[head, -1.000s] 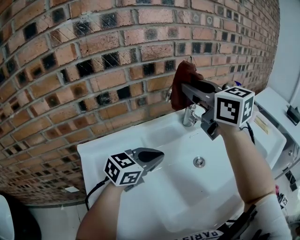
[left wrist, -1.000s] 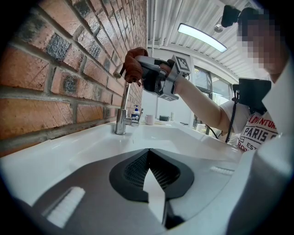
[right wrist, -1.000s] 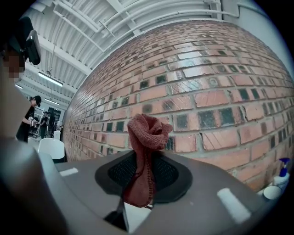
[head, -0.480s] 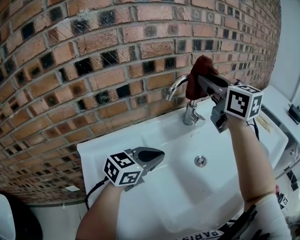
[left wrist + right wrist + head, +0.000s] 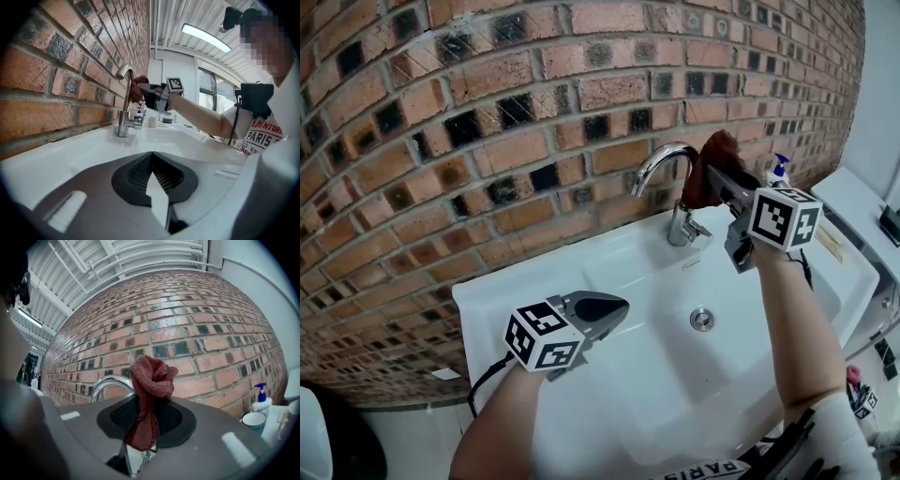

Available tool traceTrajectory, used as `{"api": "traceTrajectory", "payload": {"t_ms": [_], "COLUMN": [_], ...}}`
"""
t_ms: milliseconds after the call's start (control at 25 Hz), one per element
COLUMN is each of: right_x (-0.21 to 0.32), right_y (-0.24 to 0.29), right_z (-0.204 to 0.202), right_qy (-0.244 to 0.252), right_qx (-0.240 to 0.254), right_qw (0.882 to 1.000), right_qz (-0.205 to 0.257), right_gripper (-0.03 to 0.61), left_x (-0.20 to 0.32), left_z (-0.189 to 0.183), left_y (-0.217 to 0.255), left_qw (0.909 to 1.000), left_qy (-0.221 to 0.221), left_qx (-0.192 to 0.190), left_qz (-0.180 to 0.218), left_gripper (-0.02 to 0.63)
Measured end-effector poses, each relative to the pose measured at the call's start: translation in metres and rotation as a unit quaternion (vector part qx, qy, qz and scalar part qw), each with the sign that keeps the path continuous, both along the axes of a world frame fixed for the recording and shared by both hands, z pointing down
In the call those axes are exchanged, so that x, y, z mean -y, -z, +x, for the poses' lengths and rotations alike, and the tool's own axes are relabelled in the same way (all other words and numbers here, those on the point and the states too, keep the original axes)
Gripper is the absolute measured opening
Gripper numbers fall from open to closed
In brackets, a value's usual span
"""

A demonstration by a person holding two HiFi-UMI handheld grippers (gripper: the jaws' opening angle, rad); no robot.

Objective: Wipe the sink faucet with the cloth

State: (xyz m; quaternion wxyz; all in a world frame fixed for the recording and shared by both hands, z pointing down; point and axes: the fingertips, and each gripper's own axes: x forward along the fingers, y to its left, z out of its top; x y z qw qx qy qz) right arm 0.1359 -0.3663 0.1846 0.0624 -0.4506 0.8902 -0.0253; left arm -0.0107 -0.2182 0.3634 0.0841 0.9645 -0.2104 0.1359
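A red-brown brick wall point(image 5: 487, 112) backs one white sink point(image 5: 609, 403), whose basin has a single round drain point(image 5: 701, 319). One chrome faucet point(image 5: 661, 159) rises at the back rim, its spout arching over to the left. There are two grippers. The right gripper point(image 5: 719, 181) is raised to the height of the arch, its jaws clamped on one bunched reddish knitted cloth point(image 5: 717, 150), most of which bulges above the jaws. The cloth sits just right of the arch. It may be brushing the metal, but no view settles whether they touch. The left gripper point(image 5: 614, 307) hovers low over the sink's left front part, well apart from the faucet, with its jaws pressed together and nothing between them. At the sink's far right stand one bottle with a blue pump point(image 5: 260, 397) and one white cup point(image 5: 255, 420).
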Motion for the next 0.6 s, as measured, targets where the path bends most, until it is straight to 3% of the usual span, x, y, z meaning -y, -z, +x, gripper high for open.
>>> {"api": "traceTrajectory", "payload": {"t_ms": [280,600], "right_x": [0.015,0.018], "right_y": [-0.059,-0.068], "right_z": [0.005,0.005], "right_qy": [-0.02,-0.021], "right_qx": [-0.006,-0.01], "right_qw": [0.998,0.998], "right_qz": [-0.057,-0.065], "right_gripper": [0.078,0.077], "left_x": [0.0,0.0], "left_z": [0.0,0.0], "left_y": [0.0,0.0], "left_qw": [1.0,1.0], "left_qy": [0.0,0.0], "left_qx": [0.0,0.001], "left_qz": [0.0,-0.001], "left_gripper": [0.006,0.006]}}
